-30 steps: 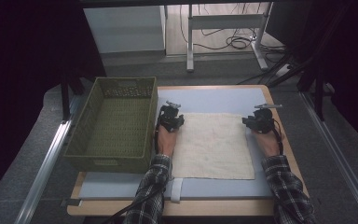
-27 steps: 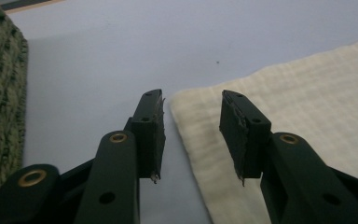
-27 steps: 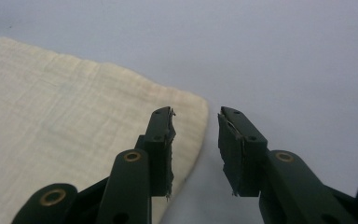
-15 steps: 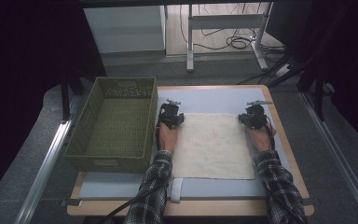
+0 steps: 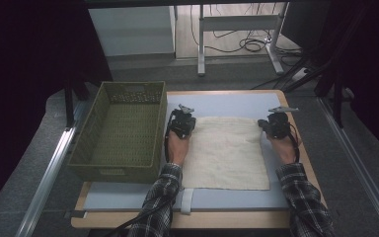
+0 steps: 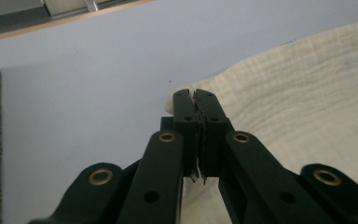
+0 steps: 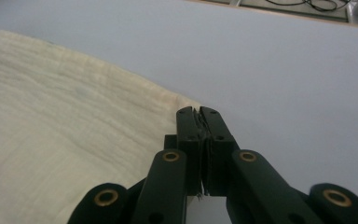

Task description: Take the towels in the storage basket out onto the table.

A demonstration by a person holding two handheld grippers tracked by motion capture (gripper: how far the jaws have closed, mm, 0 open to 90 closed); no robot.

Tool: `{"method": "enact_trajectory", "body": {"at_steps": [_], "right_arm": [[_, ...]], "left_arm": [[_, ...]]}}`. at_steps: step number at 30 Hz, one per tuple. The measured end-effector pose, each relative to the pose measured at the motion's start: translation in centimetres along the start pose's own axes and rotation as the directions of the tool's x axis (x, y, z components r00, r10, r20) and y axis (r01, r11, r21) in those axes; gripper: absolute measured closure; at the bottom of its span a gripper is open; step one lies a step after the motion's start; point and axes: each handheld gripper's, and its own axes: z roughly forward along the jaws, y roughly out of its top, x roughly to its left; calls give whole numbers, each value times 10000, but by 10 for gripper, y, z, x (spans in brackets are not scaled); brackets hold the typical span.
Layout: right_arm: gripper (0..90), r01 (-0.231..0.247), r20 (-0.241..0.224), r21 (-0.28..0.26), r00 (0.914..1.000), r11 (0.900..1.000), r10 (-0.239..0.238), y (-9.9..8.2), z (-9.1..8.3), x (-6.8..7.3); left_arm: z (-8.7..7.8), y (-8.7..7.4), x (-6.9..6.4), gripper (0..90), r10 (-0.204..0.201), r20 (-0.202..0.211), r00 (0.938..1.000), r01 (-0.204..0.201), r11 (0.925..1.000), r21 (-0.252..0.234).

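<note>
Cream woven cloth point(image 5: 225, 152) lay flat on the pale blue mat point(image 5: 237, 104), spread between your two hands, with the green wicker basket point(image 5: 120, 129) standing just beside its left edge. You had the left gripper point(image 5: 182, 120) at the cloth's far left corner and the right gripper point(image 5: 274, 122) at its far right corner. In the left gripper view the jaws had just been closing and stood pressed together on the corner of the cloth point(image 6: 303, 93), with fabric pinched between the pads. In the right gripper view the jaws had likewise just been closing and were clamped on the opposite corner point(image 7: 65, 130), the edge of the fabric caught between them.

Assessment: the cloth looked light, soft and limp, with a ribbed weave that should give the pads fair purchase. It would have no stiffness of its own, so anything not held would sag and drag. The two far corners were the sound places to take hold. A shallow pinch could slip free under tension, so you were advised to lift both corners evenly and keep them well apart
</note>
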Motion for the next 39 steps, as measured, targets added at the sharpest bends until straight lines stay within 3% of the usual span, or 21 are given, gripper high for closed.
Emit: {"method": "enact_trajectory", "body": {"at_steps": [2,8,14,16,22,26,39], "right_arm": [[874,52,-97,-154,9999,9999,-54,0,-10,1],[875,306,-241,-306,9992,9991,-314,-8,-33,2],[875,459,-429,-404,9979,9981,-477,-22,-52,5],[875,459,-521,-416,9975,9981,-480,-26,-58,6],[874,543,-955,-382,9938,9978,-578,-42,-77,12],[874,637,-1289,-409,9893,9971,-685,-54,-89,20],[873,926,-2126,-374,9722,9950,-985,-92,-113,45]], "left_arm": [[-6,-2,-2,882,12,193,9998,-10,9999,-101],[-24,-13,-11,881,262,221,9994,-253,9989,-395],[-45,-24,-29,877,796,103,9968,-782,9918,-1012],[-53,-28,-33,877,803,189,9966,-778,9909,-1096],[-73,-41,-46,875,1424,67,9898,-1407,9835,-1135],[-84,-55,-51,874,1562,-8,9877,-1554,9824,-1034],[-119,-105,-53,868,1387,402,9895,-1338,9852,-1073]]}}
